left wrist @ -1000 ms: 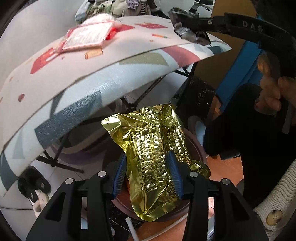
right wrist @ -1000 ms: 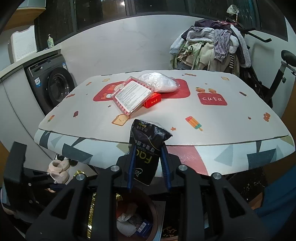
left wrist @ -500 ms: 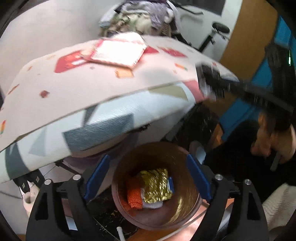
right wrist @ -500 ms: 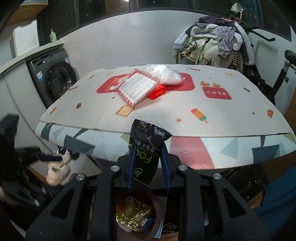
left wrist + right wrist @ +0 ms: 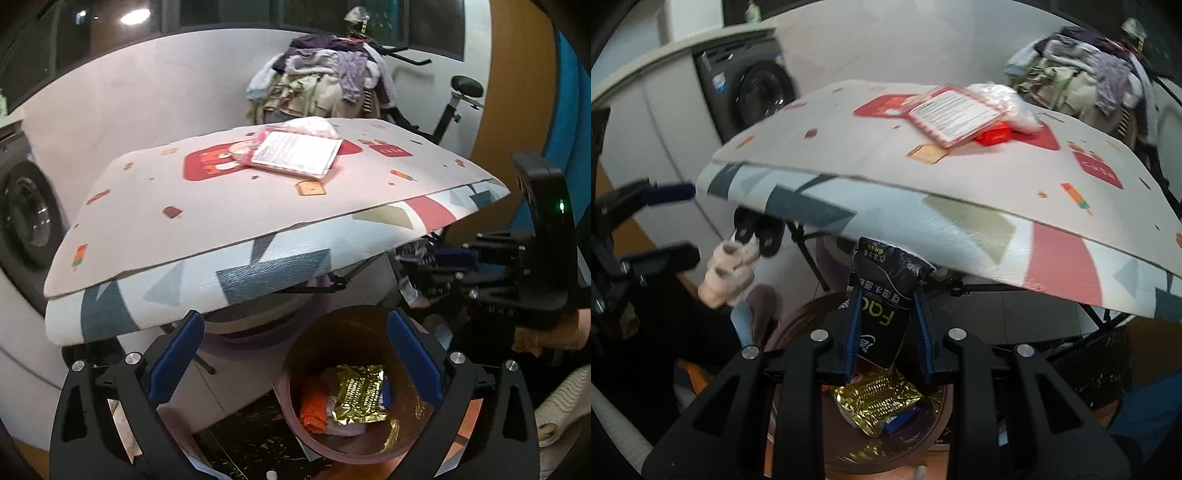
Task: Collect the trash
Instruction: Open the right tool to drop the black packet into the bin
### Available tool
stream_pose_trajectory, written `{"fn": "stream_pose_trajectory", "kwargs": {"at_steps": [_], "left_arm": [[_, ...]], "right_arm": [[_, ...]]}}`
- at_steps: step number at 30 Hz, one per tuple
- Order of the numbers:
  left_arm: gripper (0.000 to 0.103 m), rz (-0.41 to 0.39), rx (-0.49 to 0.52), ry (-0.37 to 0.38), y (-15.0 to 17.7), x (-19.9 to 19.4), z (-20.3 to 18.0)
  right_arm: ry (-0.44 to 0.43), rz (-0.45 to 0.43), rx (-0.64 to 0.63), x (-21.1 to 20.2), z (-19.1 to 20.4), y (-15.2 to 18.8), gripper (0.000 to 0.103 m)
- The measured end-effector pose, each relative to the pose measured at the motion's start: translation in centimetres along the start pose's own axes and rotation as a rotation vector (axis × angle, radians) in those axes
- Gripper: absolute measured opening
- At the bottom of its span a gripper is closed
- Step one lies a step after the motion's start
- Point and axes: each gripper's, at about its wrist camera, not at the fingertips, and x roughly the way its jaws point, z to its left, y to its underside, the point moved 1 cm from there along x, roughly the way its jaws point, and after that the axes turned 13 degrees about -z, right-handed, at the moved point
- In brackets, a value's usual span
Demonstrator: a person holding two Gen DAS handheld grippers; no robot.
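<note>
Gold wrapper now in the bin

The left hand-held gripper [image 5: 295, 354] is opening, empty; the gold wrapper [image 5: 360, 393] it held before lies in the brown bin [image 5: 332, 448]. The right hand-held gripper [image 5: 886, 328] squeezes a black tissue pack [image 5: 882, 295] above the bin.

Gold wrapper [image 5: 360, 397] (embossed), brown bin [image 5: 295, 373]

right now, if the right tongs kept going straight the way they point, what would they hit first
Probably the gold foil wrapper lying in the brown trash bin; the black tissue pack they hold would arrive first. Depth is uncertain.
</note>
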Motion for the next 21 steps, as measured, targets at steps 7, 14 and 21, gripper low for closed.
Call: {"fn": "stream_pose_trajectory", "kwargs": {"at_steps": [7, 14, 21], "left_arm": [[0.097, 0.0, -0.029, -0.037, 0.3, 0.1, 1.0], [0.097, 0.002, -0.1, -0.083, 0.5, 0.3, 2.6], [0.097, 0.024, -0.124, -0.099, 0.7, 0.7, 3.2]], "right_arm": [[0.005, 0.041, 0.022, 1.1, -0.6, 0.7, 0.029], [0.008, 0.078, 0.034, 1.8, -1.0, 1.1, 0.03], [0.001, 0.1, 0.032, 2.3, -0.9, 1.3, 0.032]]}}
